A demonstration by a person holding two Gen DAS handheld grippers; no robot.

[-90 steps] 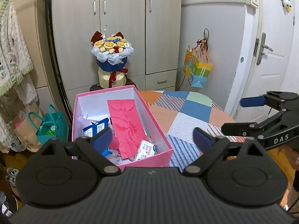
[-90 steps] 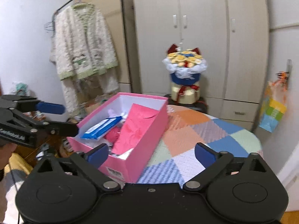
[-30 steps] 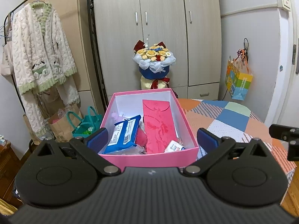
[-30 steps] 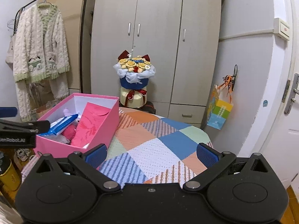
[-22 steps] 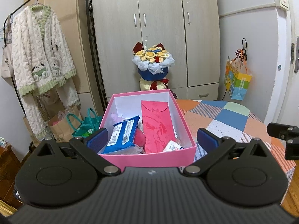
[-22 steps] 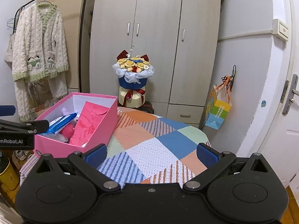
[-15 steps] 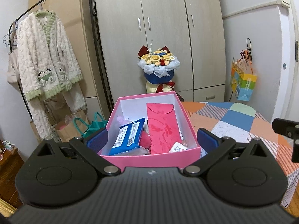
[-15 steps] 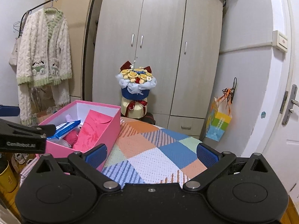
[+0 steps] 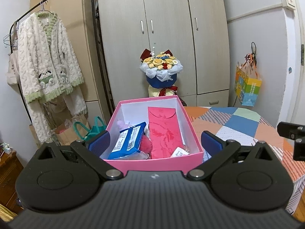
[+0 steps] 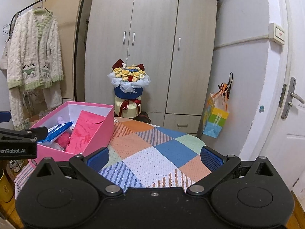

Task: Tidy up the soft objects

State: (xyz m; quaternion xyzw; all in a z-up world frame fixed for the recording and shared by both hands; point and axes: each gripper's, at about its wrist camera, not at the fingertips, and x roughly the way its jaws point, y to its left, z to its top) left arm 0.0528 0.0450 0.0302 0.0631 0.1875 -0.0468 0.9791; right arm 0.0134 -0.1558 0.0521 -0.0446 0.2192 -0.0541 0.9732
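One pink box point(image 9: 152, 163), one red envelope point(image 9: 164, 131), one blue packet point(image 9: 127, 141), one bouquet point(image 9: 161, 70), two grippers point(image 9: 154, 145) point(image 10: 154, 157).

From the right wrist view, at about nine o'clock, the left gripper point(image 10: 19, 133) carries white lettering along its black side that reads "enRobot.AI", the start cut off by the frame edge. The blue packet point(image 9: 128, 141) in the pink box point(image 9: 152, 164) has a white printed label, and the gift bag point(image 9: 247, 91) at three o'clock bears print, both too small to read.
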